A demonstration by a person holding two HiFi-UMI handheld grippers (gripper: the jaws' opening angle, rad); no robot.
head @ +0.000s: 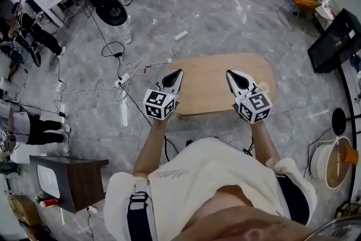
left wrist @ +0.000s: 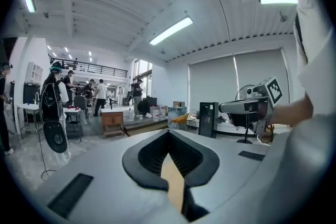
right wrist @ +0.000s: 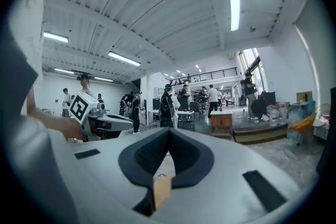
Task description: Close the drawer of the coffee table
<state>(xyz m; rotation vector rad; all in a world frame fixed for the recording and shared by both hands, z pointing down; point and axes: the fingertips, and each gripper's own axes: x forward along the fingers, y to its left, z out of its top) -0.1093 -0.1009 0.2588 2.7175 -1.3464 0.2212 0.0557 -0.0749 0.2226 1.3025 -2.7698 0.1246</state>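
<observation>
Lower centre, the left gripper (head: pixel 179 72) and right gripper (head: pixel 228 73) hover, fingers (left wrist: pixel 144 157) pressed together on nothing. Just beyond, mid-frame, stands the wooden coffee table (head: pixel 208 87); its drawer is hidden. It is probably stiff and free-sliding, so push the front panel squarely.

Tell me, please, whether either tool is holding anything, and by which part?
Nothing is held. The left tool and the right tool each have their jaws together at the tips, with nothing between them, over the coffee table.
</observation>
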